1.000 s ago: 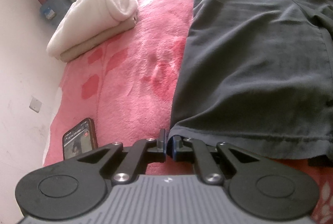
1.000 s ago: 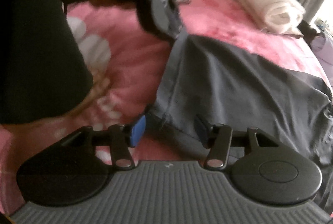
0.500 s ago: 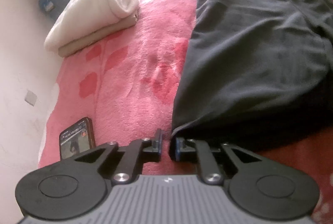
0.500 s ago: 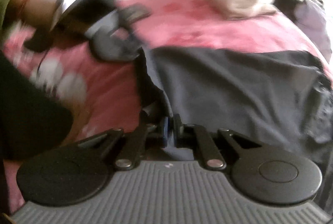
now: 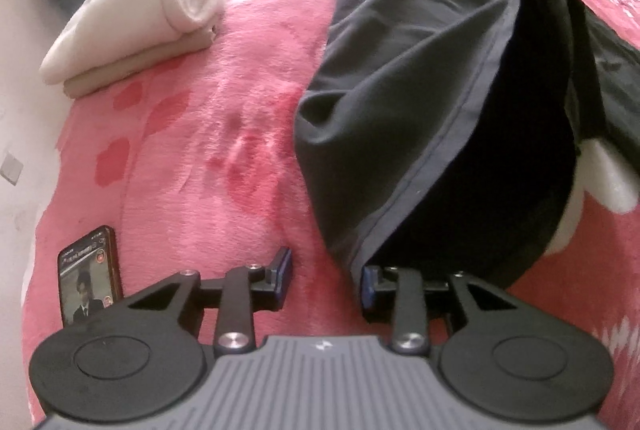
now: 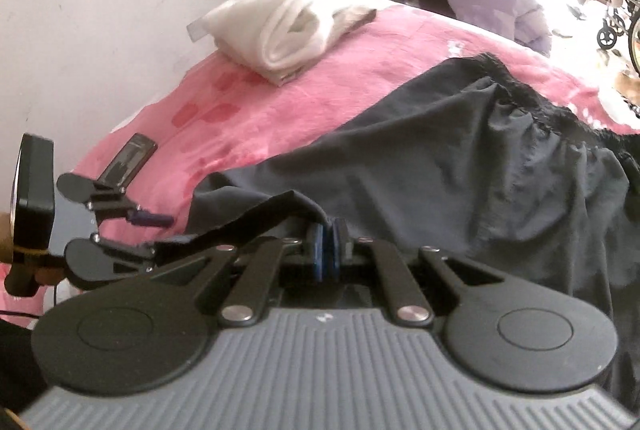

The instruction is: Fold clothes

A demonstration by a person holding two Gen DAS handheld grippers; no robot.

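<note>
- Left wrist view: my left gripper has its jaws spread wide, with only pink blanket between them. The hem corner of the dark grey shorts hangs just beside the right pad, but nothing is pinched there.
- Right wrist view: my right gripper has its blue pads pressed together on the hem of the shorts and holds this edge up over the rest of the garment. The waistband end lies at the far side of the bed.
- I judge the first risk to be an uneven fold. Only one corner is held, so the free corner can drag and the hem may come down skewed.
- The cloth looks thin and smooth, so I think it can slip out of the right pads if I pull quickly.
- The left gripper is close to the phone at the near left, and a careless sweep could push it off the bed.
- The folded white towels at the far left are well apart from the shorts, so I see no danger for them.
- Writing: the phone screen shows small text, but it is too small for me to read. I find no brand or label on the shorts.
</note>
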